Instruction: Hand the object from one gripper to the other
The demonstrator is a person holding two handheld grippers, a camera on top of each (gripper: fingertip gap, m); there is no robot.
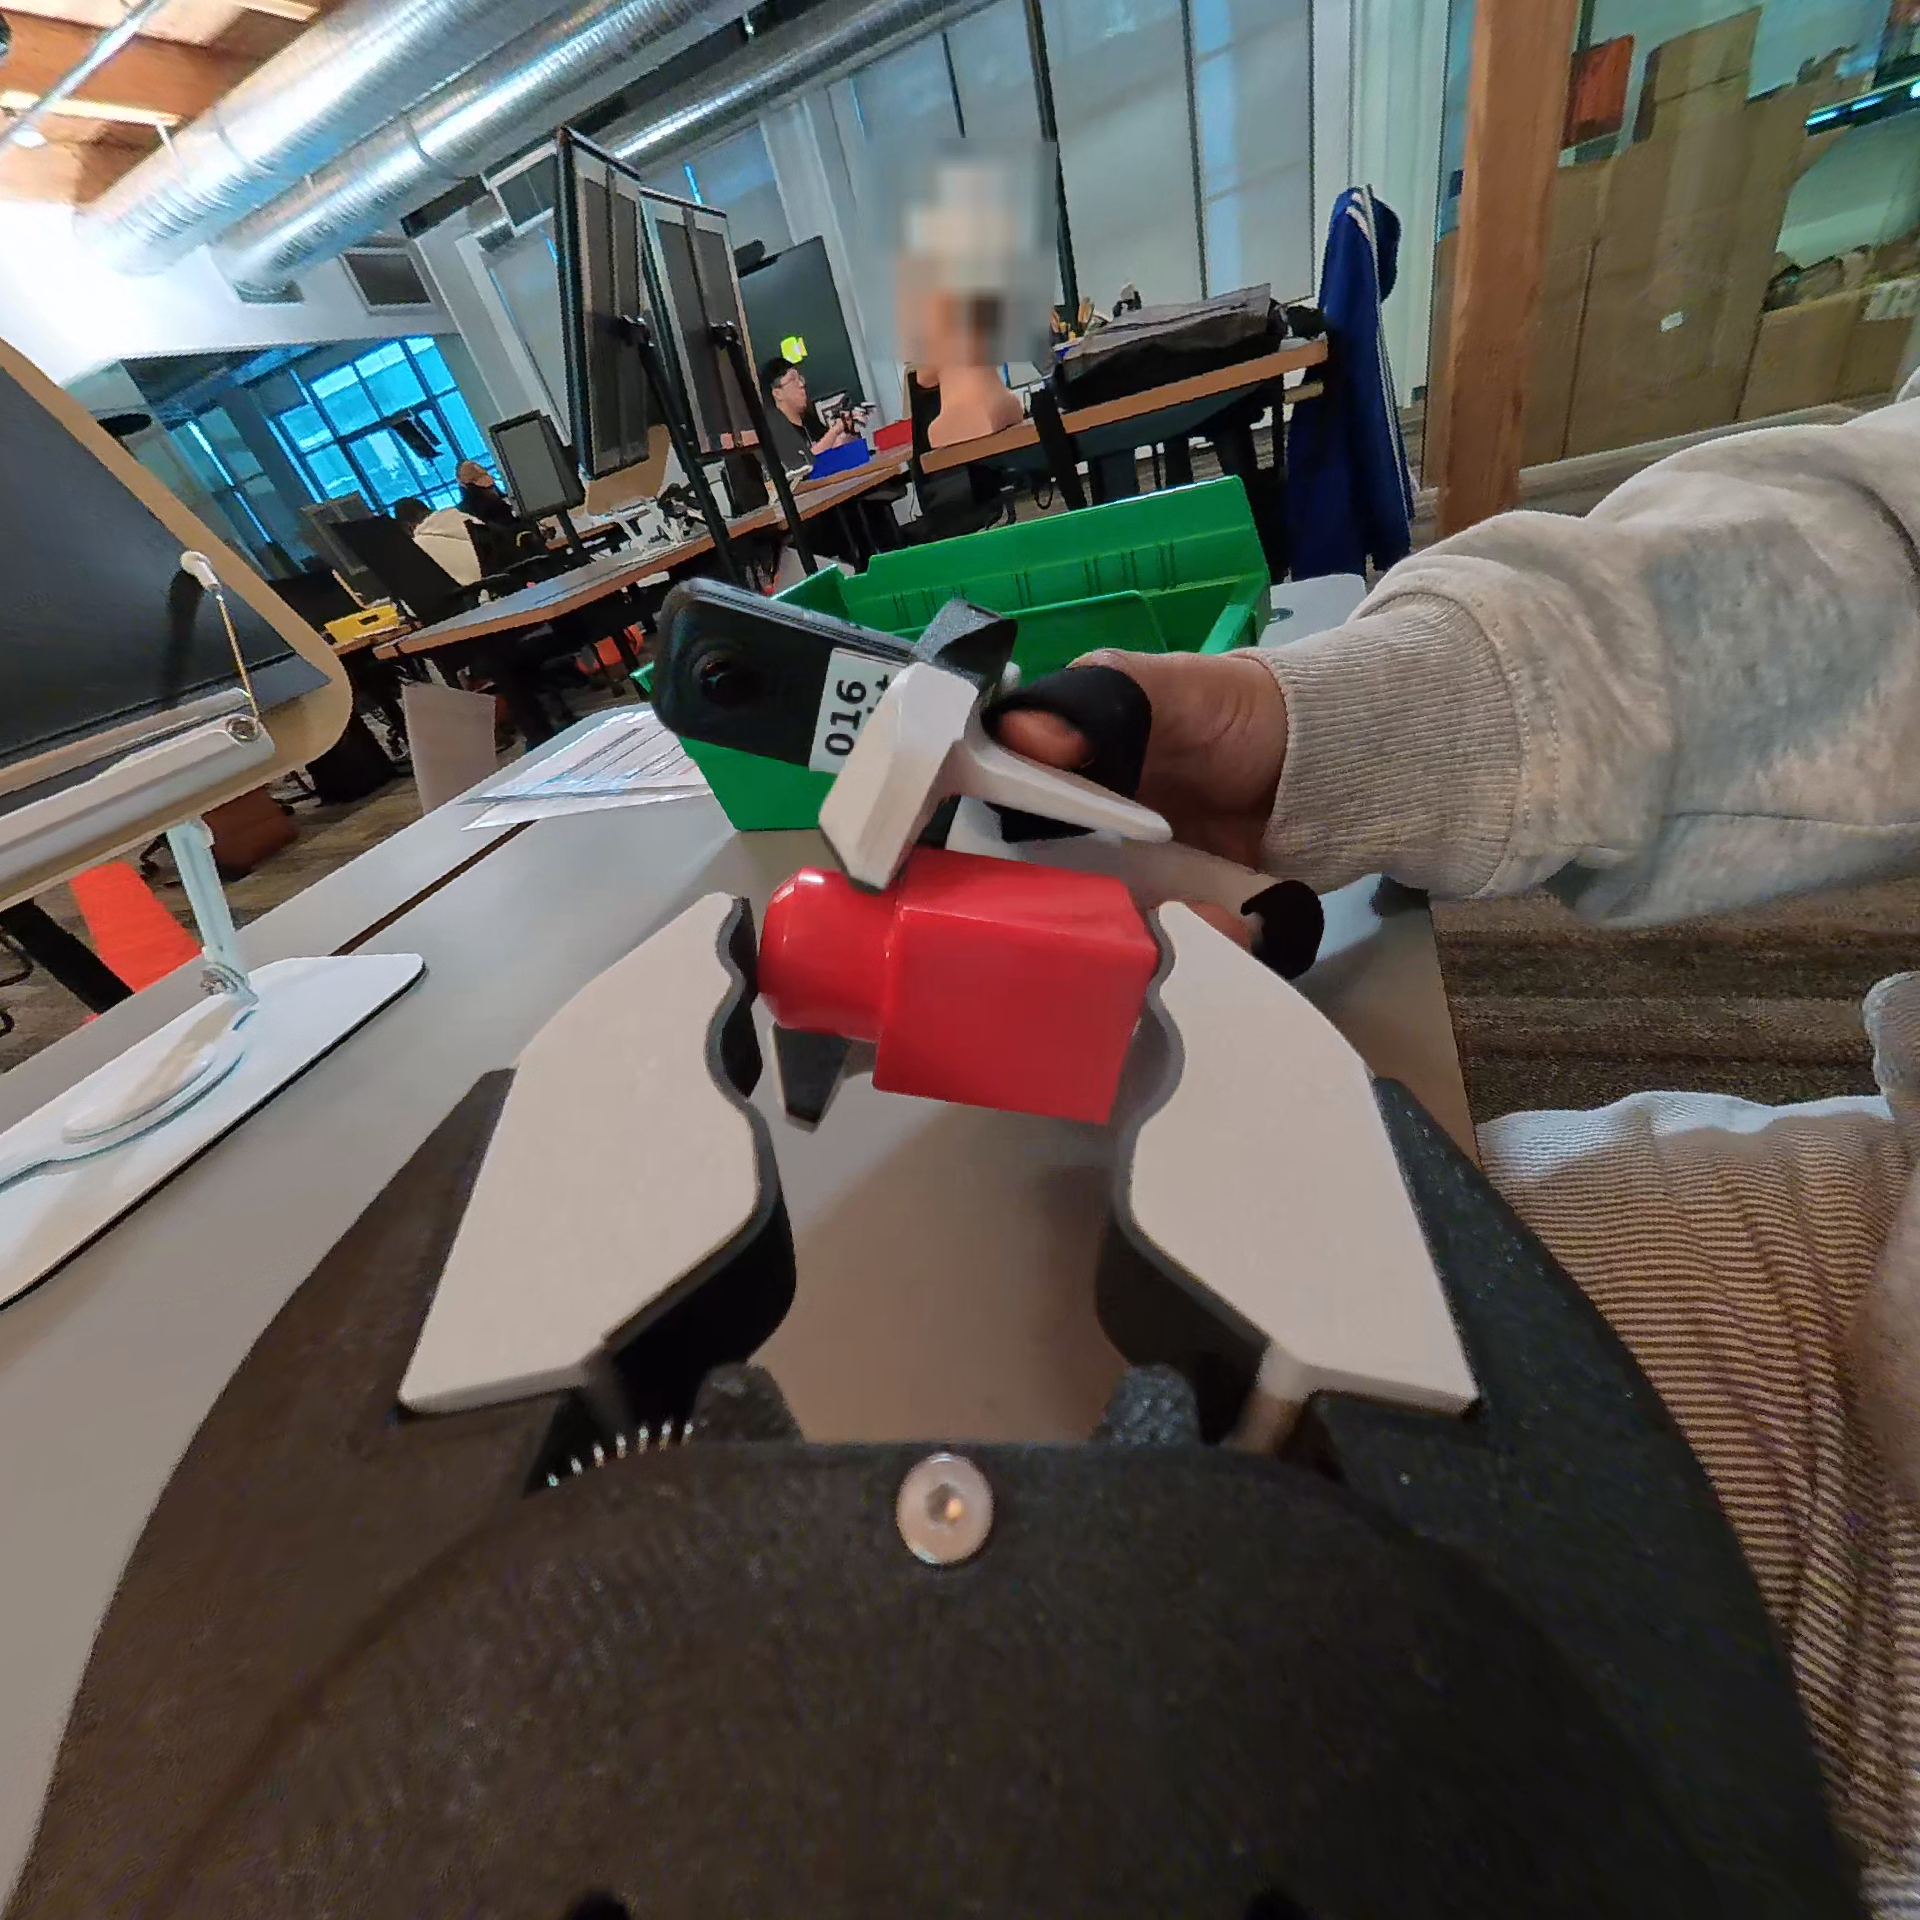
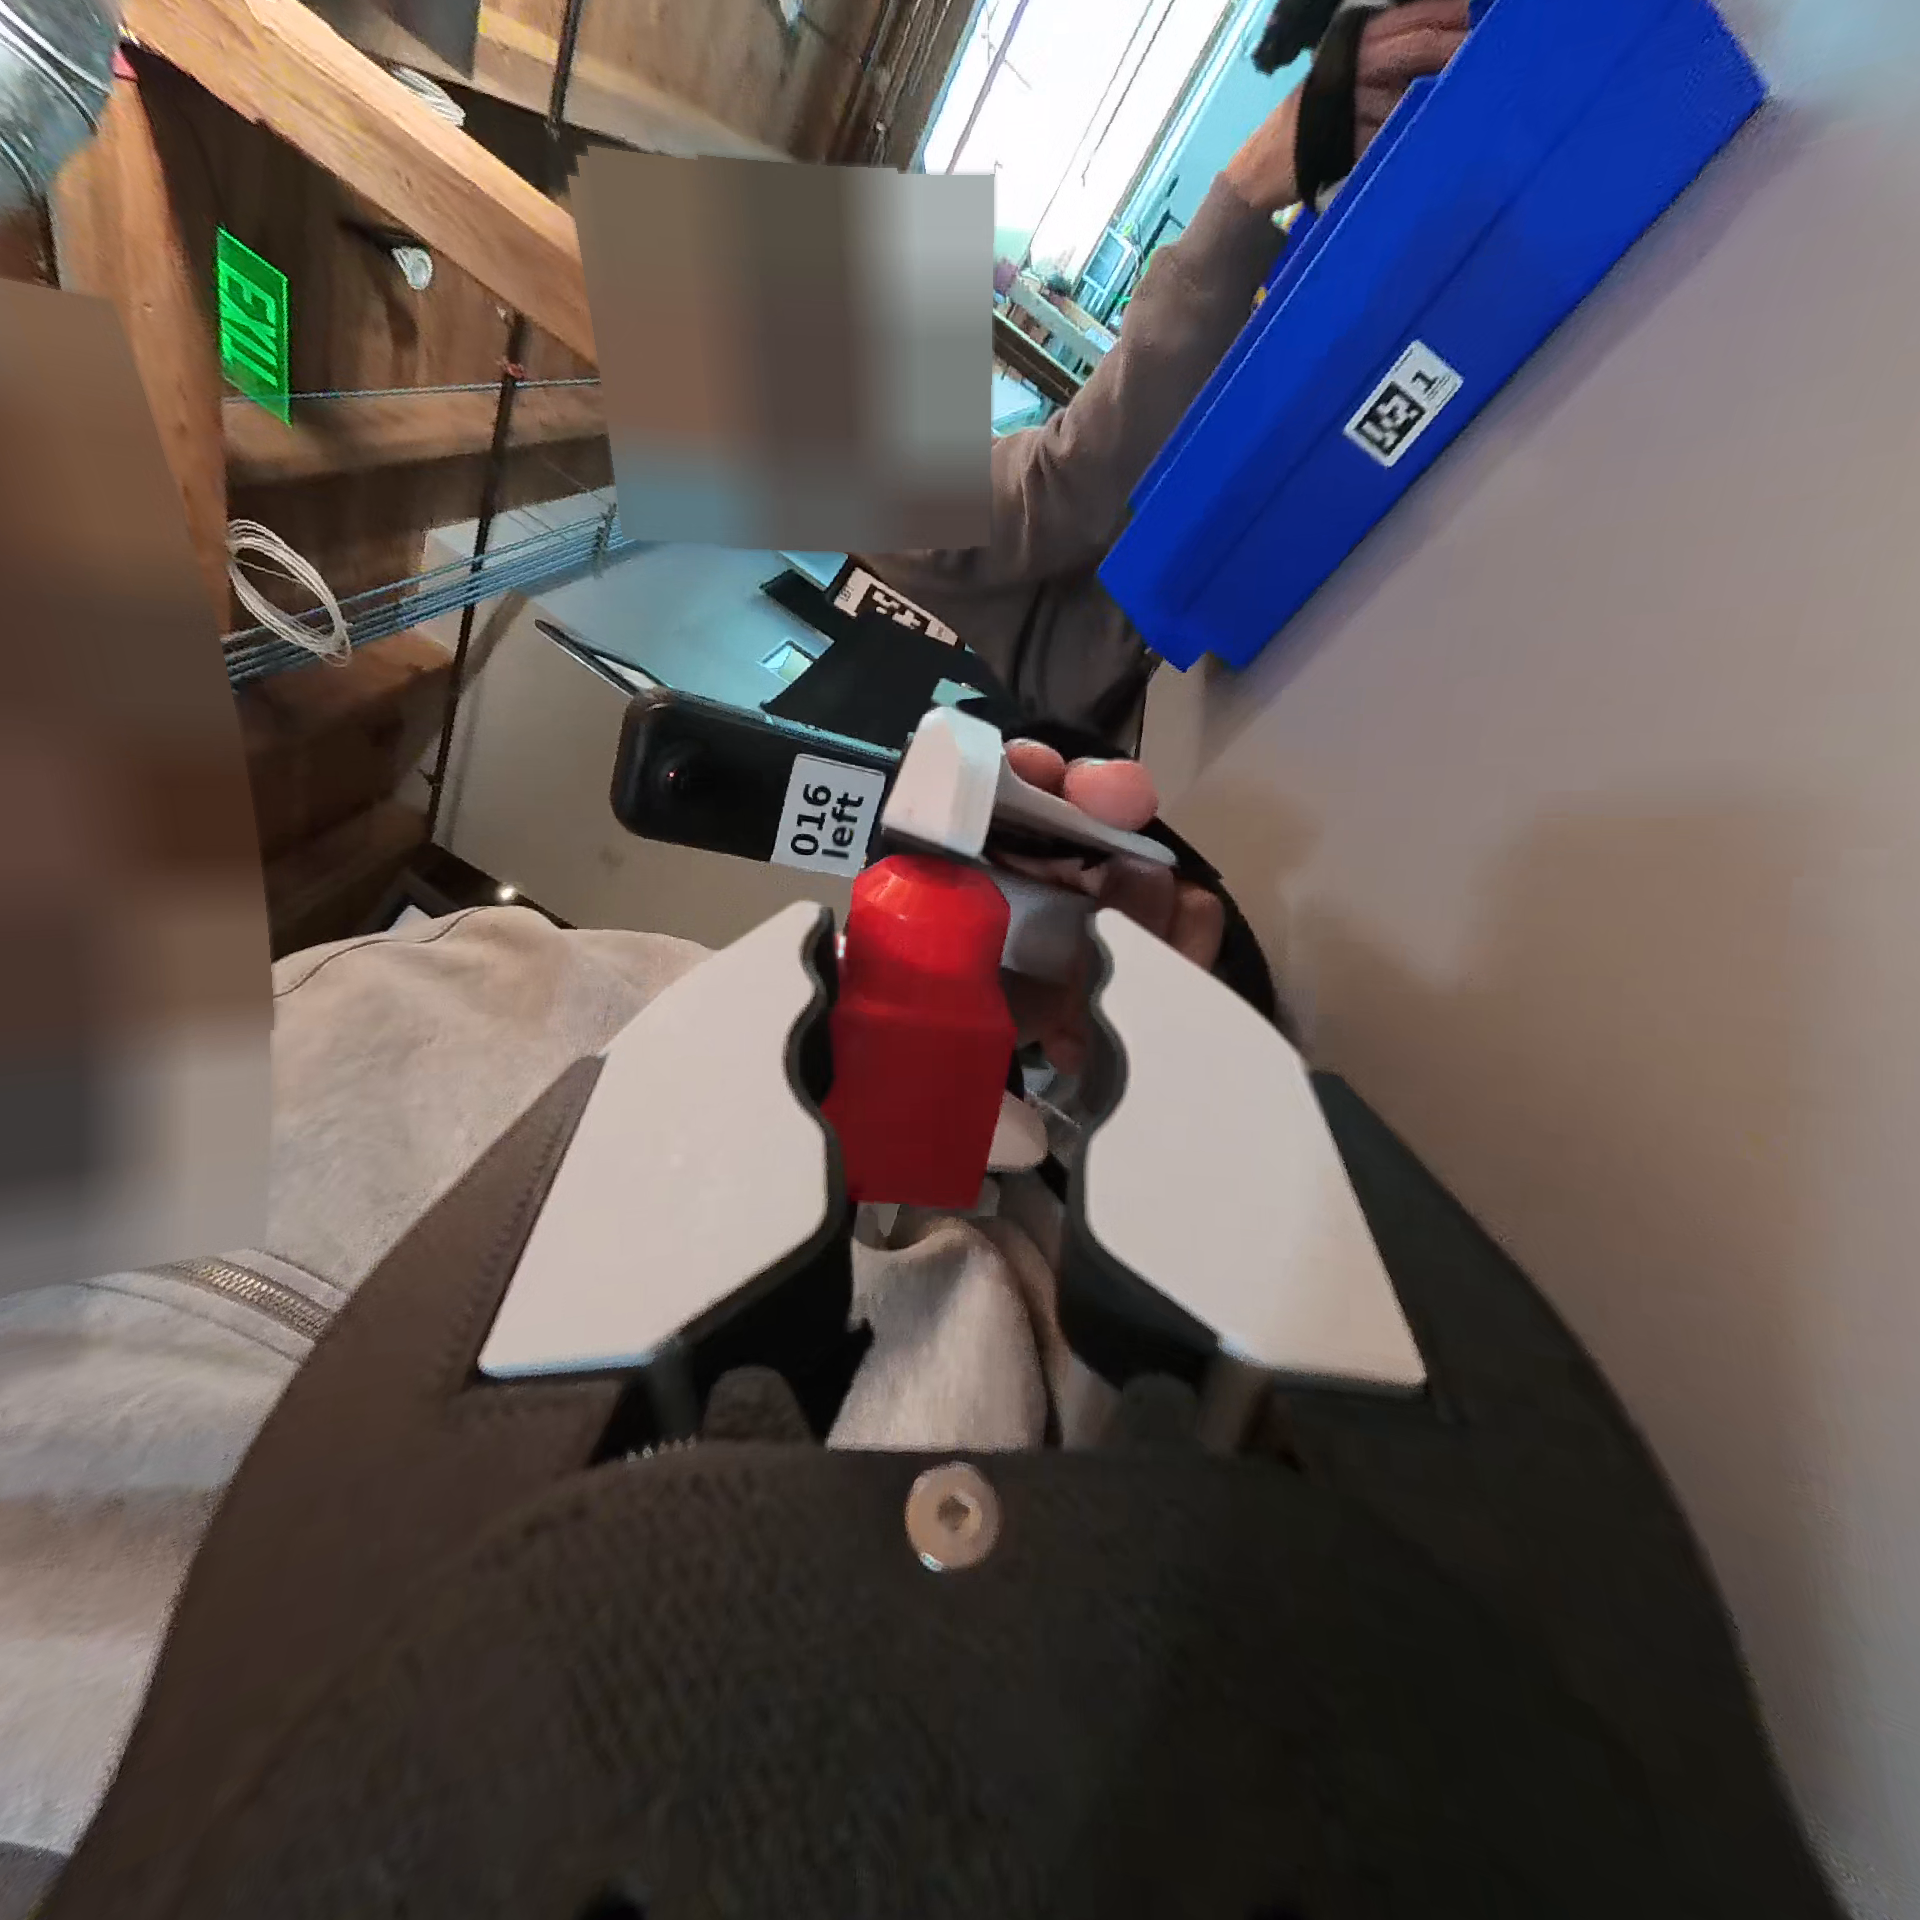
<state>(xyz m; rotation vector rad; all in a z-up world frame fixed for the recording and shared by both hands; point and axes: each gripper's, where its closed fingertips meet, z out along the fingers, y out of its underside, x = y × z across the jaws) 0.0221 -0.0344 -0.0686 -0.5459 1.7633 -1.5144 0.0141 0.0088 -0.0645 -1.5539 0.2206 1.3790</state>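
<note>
**Red plastic block with a square body and rounded cap (image 1: 966, 987): held between both claws**

We find the block in mid-air above the pale grey table (image 1: 468, 935), in front of a green plastic bin (image 1: 1091, 592).

Hand pose. In the left wrist view, the right hand (image 1: 1195, 748) reaches in from the right side in a light grey knit sleeve (image 1: 1558, 675). Black fabric covers its index finger, which curls round the white trigger of its tool. In the right wrist view, bare fingertips of the left hand (image 2: 1101, 790) rest on the matching trigger, just behind the block.

Claw state. The left gripper (image 1: 951, 925) is closed on the block end to end. One white finger bears on the cap and the other on the flat base. The right gripper (image 2: 961, 920) straddles the block from the sides and is partly open. In its own view one finger touches the square body. The other finger stands just apart, with a gap showing. We therefore record no firm hold by the right claw.

Orientation. The block's long axis runs from finger to finger of the left gripper. In the left wrist view the cap points left and sits slightly higher than the base. In the right wrist view the axis runs up the frame, with the cap uppermost. A blue plastic bin (image 2: 1403, 312) sits on the table well apart at upper right.
</note>
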